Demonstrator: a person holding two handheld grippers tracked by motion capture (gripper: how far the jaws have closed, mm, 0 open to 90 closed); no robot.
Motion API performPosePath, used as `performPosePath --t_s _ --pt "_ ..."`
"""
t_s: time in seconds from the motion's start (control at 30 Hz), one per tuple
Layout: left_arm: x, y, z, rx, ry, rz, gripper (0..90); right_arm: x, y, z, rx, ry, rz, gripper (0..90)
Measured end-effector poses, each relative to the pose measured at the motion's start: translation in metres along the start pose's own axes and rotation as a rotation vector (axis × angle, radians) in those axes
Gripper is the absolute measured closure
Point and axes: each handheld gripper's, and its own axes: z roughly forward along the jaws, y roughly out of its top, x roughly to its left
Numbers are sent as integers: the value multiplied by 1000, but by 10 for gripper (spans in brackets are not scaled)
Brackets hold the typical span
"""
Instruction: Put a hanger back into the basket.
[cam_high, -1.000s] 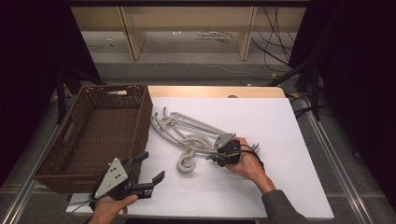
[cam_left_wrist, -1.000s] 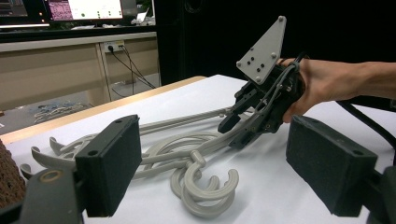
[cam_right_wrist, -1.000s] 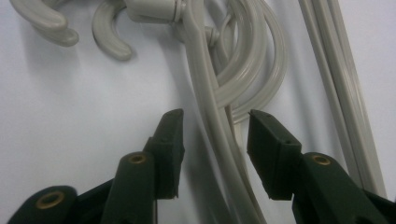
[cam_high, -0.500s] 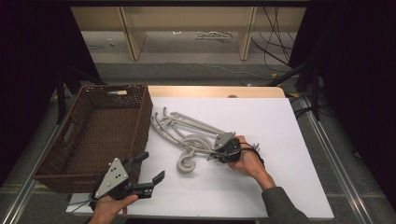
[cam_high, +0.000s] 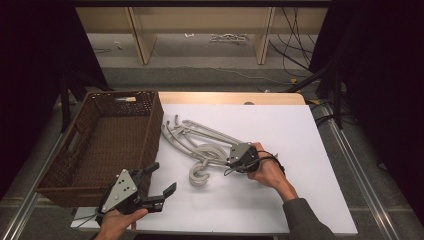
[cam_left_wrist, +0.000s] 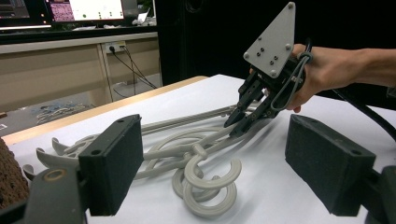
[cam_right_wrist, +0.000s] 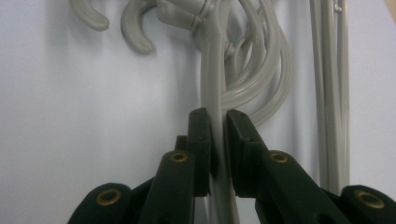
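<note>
Since a second ago my right gripper (cam_high: 234, 159) has barely shifted: its jaws pinch one arm of the pale grey plastic hangers (cam_high: 200, 145) piled mid-frame, beside the brown wicker basket (cam_high: 149, 131). My left gripper (cam_high: 159, 181) waits wide open, lower left. A lift seems next.

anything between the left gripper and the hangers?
Nothing. In the high view, bare white table separates the left gripper from the hangers; the left gripper view shows the same past its open fingers.
</note>
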Motion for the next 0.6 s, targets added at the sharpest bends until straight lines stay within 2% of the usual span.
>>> performPosePath --t_s 0.3,0.37,0.4,0.5,0.53,0.6 --pt "0 0 0 -6 2 1 196 0 2 -8 -17 -17 -47 820" --pt "0 0 -1 -5 2 3 197 0 3 -12 -24 -20 -57 821" --pt "-1 0 -1 -5 3 -3 198 0 5 -16 -38 -39 -63 821" --pt "1 1 -1 -8 4 2 199 -1 6 -23 -47 -34 -74 822" --pt "1 1 -1 -9 5 1 199 -1 6 -25 -41 -56 -88 822" --pt "1 1 -1 -8 7 -5 200 1 6 -28 -39 -53 -80 822"
